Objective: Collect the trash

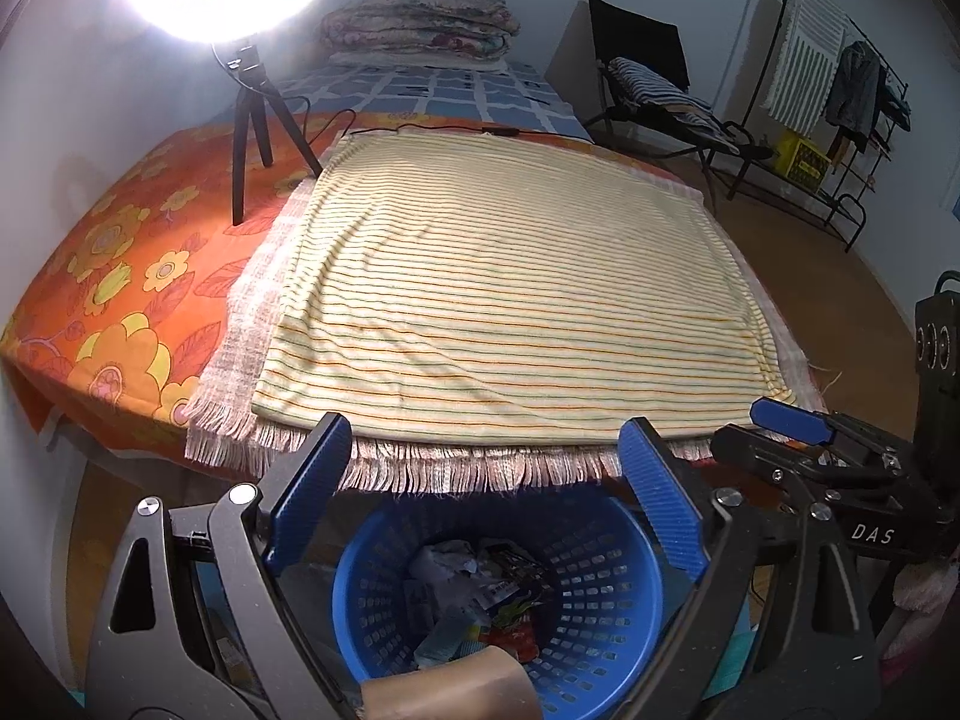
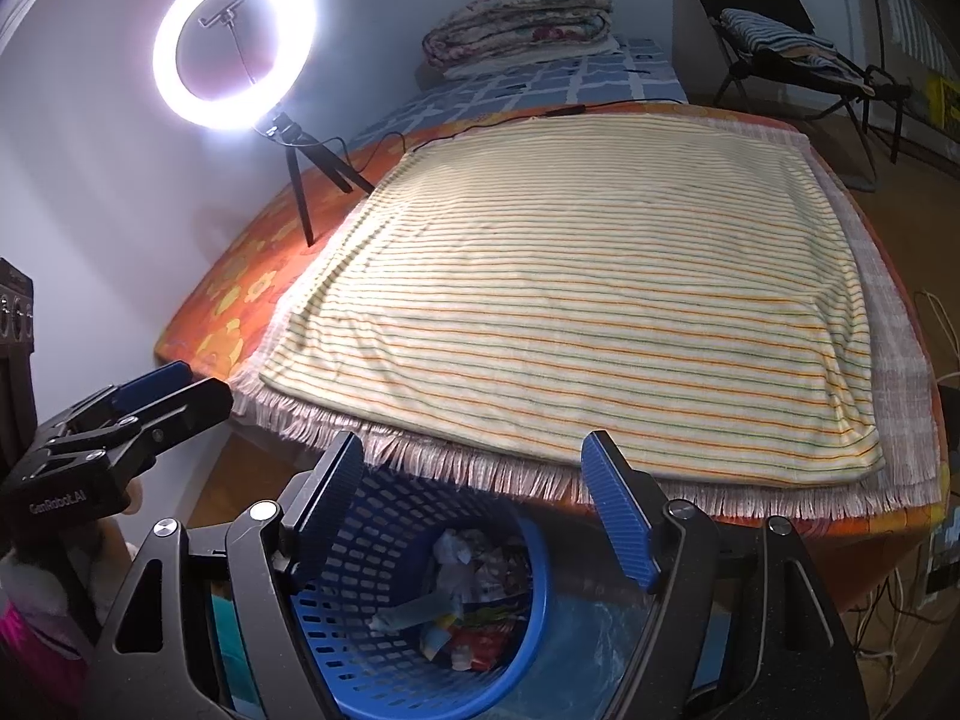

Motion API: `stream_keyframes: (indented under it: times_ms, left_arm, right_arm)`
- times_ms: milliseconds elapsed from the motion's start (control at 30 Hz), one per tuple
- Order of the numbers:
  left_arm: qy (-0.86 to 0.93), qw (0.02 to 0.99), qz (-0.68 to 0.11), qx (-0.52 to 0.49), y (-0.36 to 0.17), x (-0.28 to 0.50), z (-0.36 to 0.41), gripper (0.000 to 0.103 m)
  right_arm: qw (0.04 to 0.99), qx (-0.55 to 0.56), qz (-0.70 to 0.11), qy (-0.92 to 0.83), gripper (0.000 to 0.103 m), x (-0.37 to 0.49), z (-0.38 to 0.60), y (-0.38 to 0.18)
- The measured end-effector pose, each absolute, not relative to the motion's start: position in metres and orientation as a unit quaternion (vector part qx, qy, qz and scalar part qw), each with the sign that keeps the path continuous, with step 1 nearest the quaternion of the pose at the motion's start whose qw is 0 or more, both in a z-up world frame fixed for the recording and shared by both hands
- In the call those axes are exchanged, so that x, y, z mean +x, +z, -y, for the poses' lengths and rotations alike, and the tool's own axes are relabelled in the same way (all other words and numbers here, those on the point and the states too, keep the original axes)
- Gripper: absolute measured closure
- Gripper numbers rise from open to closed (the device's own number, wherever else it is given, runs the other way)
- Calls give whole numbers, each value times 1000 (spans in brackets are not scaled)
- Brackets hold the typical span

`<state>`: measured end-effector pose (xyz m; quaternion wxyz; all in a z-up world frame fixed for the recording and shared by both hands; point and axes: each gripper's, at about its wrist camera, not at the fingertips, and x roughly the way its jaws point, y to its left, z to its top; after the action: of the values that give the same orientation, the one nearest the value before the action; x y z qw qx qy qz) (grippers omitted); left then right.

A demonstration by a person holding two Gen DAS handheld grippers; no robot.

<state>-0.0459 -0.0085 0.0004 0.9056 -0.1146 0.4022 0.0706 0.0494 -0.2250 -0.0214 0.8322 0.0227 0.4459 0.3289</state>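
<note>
The left gripper (image 1: 480, 468) hung with its blue fingers (image 1: 312, 480) spread wide and empty over a blue basket (image 1: 606, 594) — crumpled trash (image 1: 480, 600) lay inside. Beyond, a striped cloth (image 1: 498, 294) covered the bed (image 1: 120, 252); the right gripper (image 1: 798, 426) showed at right.

Left wrist view: set close above the blue basket (image 1: 600, 588), looking forward and downward between its own fingers toward the striped cloth (image 1: 510, 300) on the bed. Right wrist view: same height and tilt, just to the right. Shared: basket, cloth, ring light (image 2: 234, 48), folded quilt (image 2: 522, 18), far chair (image 2: 774, 30).
</note>
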Motion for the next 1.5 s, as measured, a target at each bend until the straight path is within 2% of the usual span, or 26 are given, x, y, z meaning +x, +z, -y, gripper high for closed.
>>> stream_keyframes:
  times_ms: [1500]
  left_arm:
    - [71, 904, -405, -122, 0, -46, 9, 9]
  right_arm:
    - [830, 23, -450, 329, 27, 46, 222, -24]
